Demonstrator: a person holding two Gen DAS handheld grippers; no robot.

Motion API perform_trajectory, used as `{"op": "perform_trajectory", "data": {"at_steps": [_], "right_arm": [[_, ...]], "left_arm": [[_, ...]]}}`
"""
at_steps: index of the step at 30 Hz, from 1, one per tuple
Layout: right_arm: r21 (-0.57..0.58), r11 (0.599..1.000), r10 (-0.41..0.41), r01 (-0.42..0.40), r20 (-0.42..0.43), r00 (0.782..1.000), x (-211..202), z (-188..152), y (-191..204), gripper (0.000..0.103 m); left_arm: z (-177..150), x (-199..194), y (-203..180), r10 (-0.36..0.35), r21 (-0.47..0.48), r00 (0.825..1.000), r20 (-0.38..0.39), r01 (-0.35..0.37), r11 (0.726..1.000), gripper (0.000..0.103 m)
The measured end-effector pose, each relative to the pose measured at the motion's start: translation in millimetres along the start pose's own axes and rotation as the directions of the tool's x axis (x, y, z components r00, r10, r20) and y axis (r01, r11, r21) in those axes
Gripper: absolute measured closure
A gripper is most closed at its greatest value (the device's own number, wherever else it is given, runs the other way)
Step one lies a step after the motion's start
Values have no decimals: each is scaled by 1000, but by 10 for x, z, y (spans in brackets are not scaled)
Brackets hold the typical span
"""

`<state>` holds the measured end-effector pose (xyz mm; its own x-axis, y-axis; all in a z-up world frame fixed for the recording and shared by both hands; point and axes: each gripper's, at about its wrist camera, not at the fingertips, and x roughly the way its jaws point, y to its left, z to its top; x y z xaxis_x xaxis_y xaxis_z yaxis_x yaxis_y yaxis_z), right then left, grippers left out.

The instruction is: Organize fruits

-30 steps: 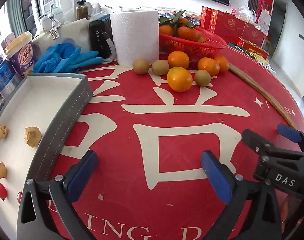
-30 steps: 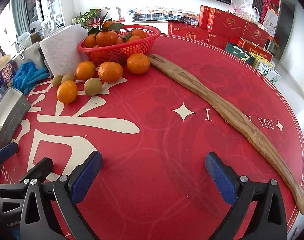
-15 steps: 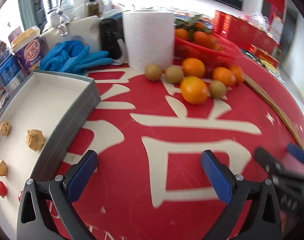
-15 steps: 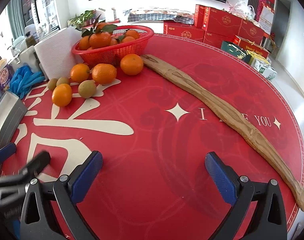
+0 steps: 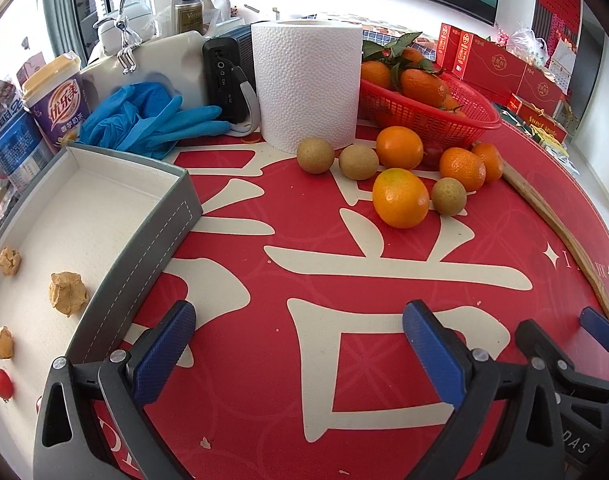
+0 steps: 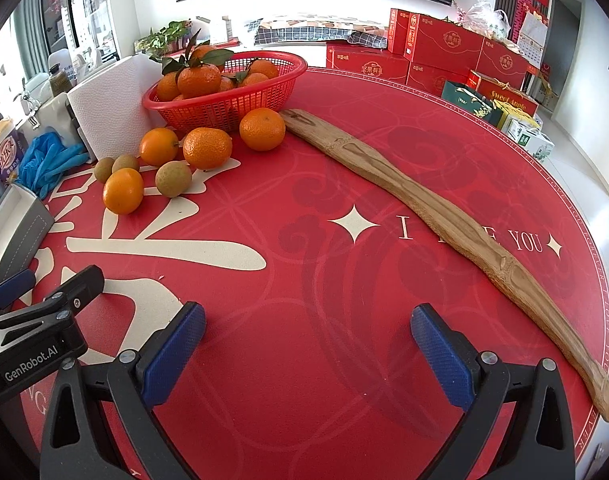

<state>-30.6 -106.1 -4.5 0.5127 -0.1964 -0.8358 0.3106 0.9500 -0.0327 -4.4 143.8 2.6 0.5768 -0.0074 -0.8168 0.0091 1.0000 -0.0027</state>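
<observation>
Several loose oranges, the nearest one (image 5: 400, 197) (image 6: 123, 191) in front, and three brown kiwis (image 5: 315, 155) (image 6: 173, 179) lie on the red table in front of a red basket (image 5: 432, 114) (image 6: 224, 100) of leafy oranges. A grey tray (image 5: 144, 248) at the left holds several tan husked fruits (image 5: 66, 293) and a cherry tomato (image 5: 2, 383). My left gripper (image 5: 300, 344) is open and empty above the table, short of the fruit. My right gripper (image 6: 308, 350) is open and empty, to the right of the left one.
A paper towel roll (image 5: 306, 82) stands beside the basket, with blue gloves (image 5: 152, 120), a black speaker (image 5: 224, 76) and a cup (image 5: 58, 106) behind the tray. A long wooden stick (image 6: 444, 224) lies across the table's right side. Red gift boxes (image 6: 444, 52) stand beyond.
My left gripper has moved forward toward the fruit, which looks nearer. My right gripper has shifted a little forward. Both stay open.
</observation>
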Motion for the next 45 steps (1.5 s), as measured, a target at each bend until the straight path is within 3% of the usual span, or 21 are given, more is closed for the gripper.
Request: {"op": "perform_trajectory", "data": {"at_steps": [39,45], "right_arm": [[0,1000,1,-1,-1,1000,-7,3,0,0],[-95,993,66,-67,-13,998,-38,-37,-41,0]], "left_arm": [[-1,4,0,0,0,1000,0,0,1000,0],[2,2,-1,0,0,1000,0,0,1000,0]]}}
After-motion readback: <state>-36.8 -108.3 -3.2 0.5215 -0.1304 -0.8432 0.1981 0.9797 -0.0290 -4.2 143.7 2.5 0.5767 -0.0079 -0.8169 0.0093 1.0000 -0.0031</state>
